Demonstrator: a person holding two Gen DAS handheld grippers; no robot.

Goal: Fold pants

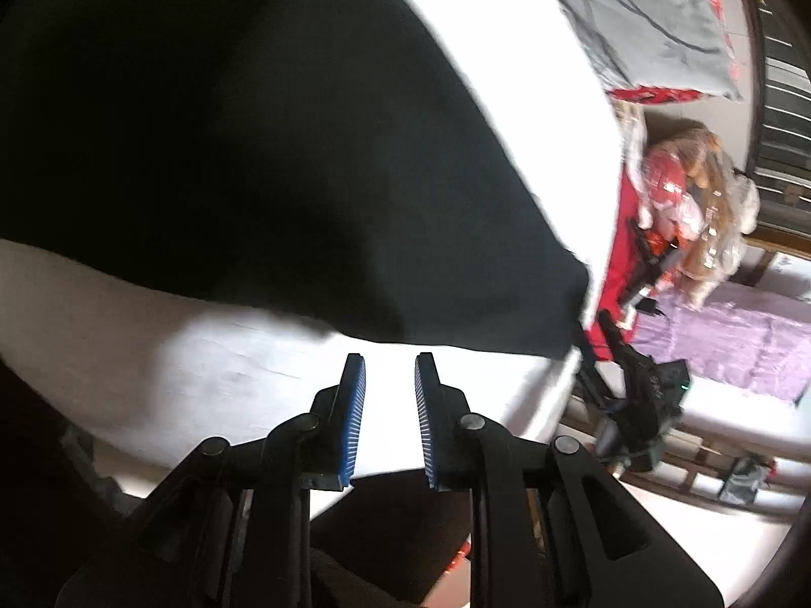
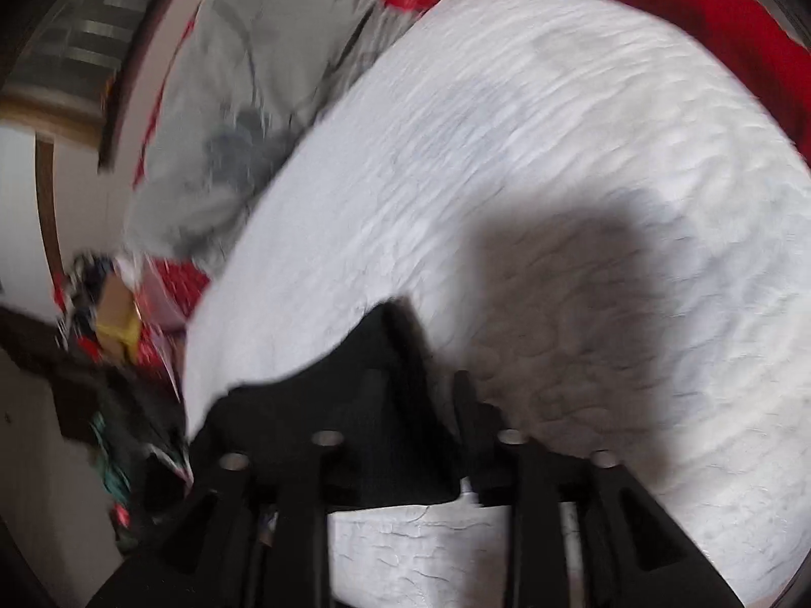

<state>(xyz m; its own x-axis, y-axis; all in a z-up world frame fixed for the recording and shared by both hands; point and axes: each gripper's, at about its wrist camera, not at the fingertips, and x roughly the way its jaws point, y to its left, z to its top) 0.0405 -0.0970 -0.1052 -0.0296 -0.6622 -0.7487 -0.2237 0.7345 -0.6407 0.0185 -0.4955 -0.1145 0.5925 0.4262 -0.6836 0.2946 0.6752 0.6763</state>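
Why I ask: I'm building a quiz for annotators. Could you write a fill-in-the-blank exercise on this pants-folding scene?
1. The black fabric pants lie on a ____ bed sheet.
2. The left tongs have ____ ribbed pads.
3. The left tongs stand ____, with nothing between them.
4. Beyond the bed's edge lies a wrinkled ____ cloth.

Missing words: white; blue; open; purple.
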